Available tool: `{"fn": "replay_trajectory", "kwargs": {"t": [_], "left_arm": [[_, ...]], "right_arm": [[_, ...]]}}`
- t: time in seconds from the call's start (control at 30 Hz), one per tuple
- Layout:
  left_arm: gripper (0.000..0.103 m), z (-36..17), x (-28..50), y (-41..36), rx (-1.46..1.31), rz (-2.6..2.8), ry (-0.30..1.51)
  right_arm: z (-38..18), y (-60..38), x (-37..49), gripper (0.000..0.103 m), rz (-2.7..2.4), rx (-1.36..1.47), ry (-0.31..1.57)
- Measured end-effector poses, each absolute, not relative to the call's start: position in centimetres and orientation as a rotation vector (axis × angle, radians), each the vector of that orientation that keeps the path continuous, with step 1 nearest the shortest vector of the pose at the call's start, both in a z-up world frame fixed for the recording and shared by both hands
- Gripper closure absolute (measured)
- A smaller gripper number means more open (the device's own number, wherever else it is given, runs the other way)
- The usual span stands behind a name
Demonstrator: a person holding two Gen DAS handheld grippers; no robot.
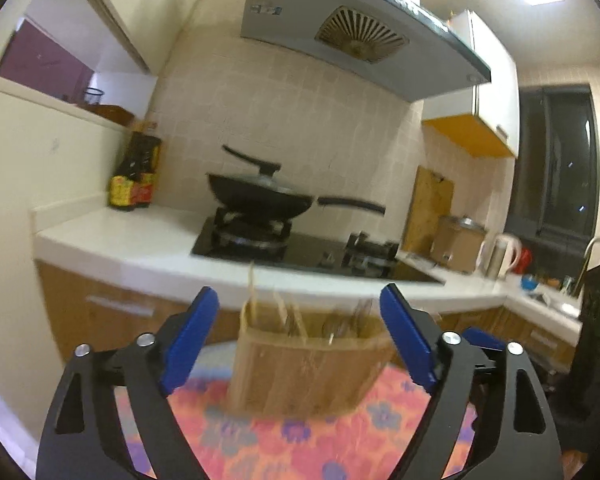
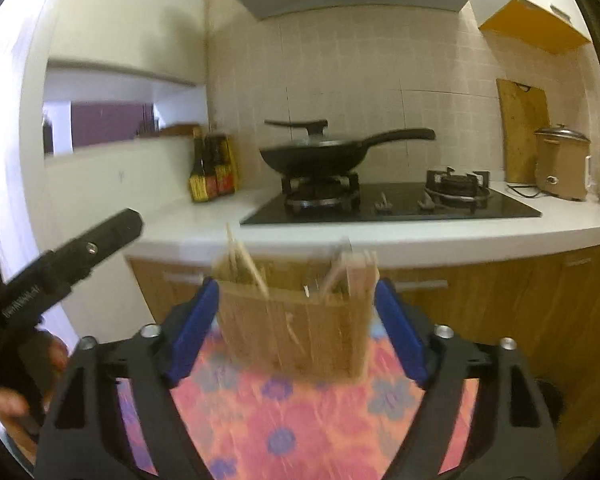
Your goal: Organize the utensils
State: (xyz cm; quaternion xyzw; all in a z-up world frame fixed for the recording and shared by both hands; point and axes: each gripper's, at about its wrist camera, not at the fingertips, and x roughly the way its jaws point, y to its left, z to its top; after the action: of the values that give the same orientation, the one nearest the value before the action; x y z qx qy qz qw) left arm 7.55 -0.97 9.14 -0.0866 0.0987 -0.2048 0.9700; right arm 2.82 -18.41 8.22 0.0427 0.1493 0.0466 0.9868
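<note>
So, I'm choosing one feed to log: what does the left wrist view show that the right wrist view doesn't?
Only the left wrist view shows the kettle, the sink tap and the dark window, beside the open left gripper.

Only the right wrist view shows the whole rice cooker, the person's hand holding the other gripper's body, and the right gripper open, with its pads close beside the holder.

Both show the wooden utensil holder on the floral cloth, the lidded wok and sauce bottles.
</note>
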Motion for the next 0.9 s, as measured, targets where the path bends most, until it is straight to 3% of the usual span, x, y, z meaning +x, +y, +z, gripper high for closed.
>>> {"fn": "replay_trajectory", "kwargs": {"t": [0.1, 0.27, 0.77, 0.9], "left_arm": [[0.020, 7.0, 5.4, -0.6, -0.148, -0.368, 0.233], [0.020, 3.7, 2.1, -0.2, -0.097, -0.254, 0.231], [0.016, 0.7, -0.9, 0.5, -0.064, -0.154, 0.185], [0.008, 0.8, -1.0, 0.3, -0.056, -0.151, 0.183]], "right_arm": [[6.2, -18.2, 0.5, 0.026, 0.042, 0.064, 0.325], [3.9, -18.1, -2.0, 0.011, -0.035, 0.060, 0.314], [-0.2, -17.5, -3.8, 0.009, -0.102, 0.016, 0.279], [-0.3, -17.5, -3.5, 0.009, -0.115, 0.009, 0.289]]}}
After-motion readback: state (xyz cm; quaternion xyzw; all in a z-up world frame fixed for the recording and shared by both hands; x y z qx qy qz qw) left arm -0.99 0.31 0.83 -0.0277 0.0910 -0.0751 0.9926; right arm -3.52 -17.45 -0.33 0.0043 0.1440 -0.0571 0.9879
